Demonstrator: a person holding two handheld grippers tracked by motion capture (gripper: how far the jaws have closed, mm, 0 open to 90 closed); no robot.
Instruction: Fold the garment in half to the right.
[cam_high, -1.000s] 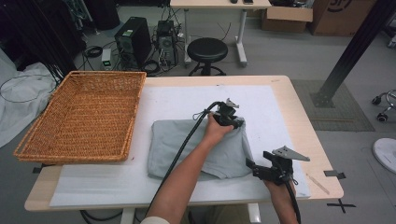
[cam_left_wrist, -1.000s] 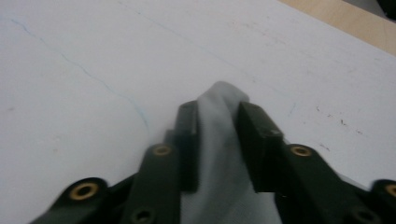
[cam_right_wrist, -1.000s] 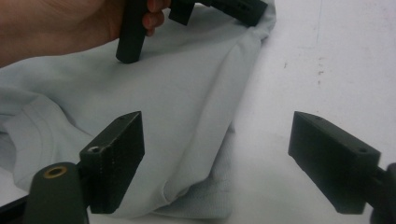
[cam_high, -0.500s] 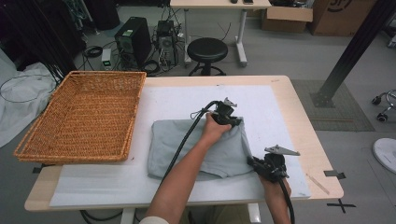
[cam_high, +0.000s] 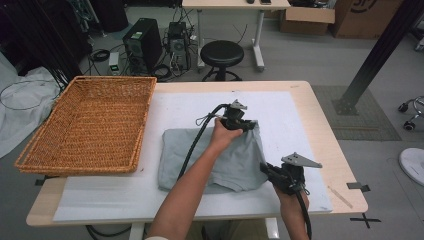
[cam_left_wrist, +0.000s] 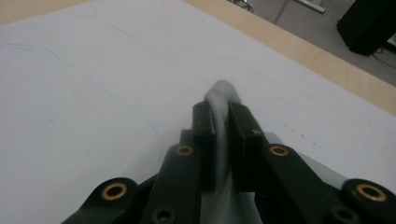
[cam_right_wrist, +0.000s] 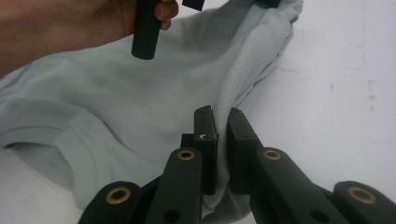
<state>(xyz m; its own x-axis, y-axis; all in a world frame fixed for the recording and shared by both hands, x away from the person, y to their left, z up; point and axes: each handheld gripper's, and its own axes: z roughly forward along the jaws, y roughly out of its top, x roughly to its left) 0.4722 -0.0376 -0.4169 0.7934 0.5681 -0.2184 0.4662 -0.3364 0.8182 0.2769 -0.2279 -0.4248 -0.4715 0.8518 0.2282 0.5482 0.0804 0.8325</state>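
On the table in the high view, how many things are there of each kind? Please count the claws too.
Grey garment: 1
Wicker basket: 1
White mat: 1
Claws: 2, the left claw and the right claw, both shut on the garment
Total: 5

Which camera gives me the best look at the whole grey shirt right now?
The high view: the grey shirt lies folded on the white mat, both tongs pinching its right edge. The right gripper view shows the ribbed hem between its tongs; the left gripper view shows just a pinched fold.
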